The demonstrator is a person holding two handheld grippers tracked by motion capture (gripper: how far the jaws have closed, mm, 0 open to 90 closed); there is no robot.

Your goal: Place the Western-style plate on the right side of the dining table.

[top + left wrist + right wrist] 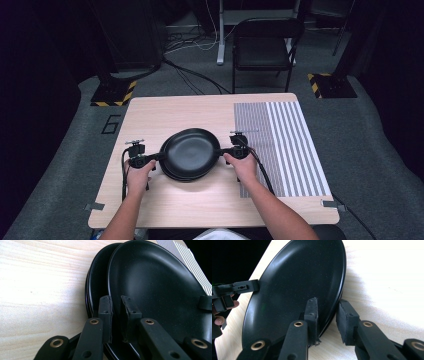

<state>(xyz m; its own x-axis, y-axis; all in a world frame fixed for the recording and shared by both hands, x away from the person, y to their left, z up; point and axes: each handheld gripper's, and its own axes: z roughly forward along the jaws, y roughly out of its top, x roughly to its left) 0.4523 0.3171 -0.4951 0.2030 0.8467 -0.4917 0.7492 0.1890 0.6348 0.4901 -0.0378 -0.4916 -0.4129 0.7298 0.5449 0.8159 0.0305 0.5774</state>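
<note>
A stack of black plates (176,176) lies mid-table. Its top plate (192,150) sits a little offset toward the far right. My left gripper (161,156) is at that plate's left rim. In the left gripper view its jaws (116,298) are shut on the rim of the top plate (155,282), which stands apart from the lower plates (96,285). My right gripper (221,151) is at the right rim. In the right gripper view its jaws (327,302) straddle the top plate's (294,282) edge, with bare wood showing between the rim and the outer pad (345,320).
The light wooden table (165,112) carries a grey-and-white striped mat (285,145) along its right side, just beyond my right hand. A black chair (262,47) stands on the floor behind the table. Cables trail from both grippers toward the front edge.
</note>
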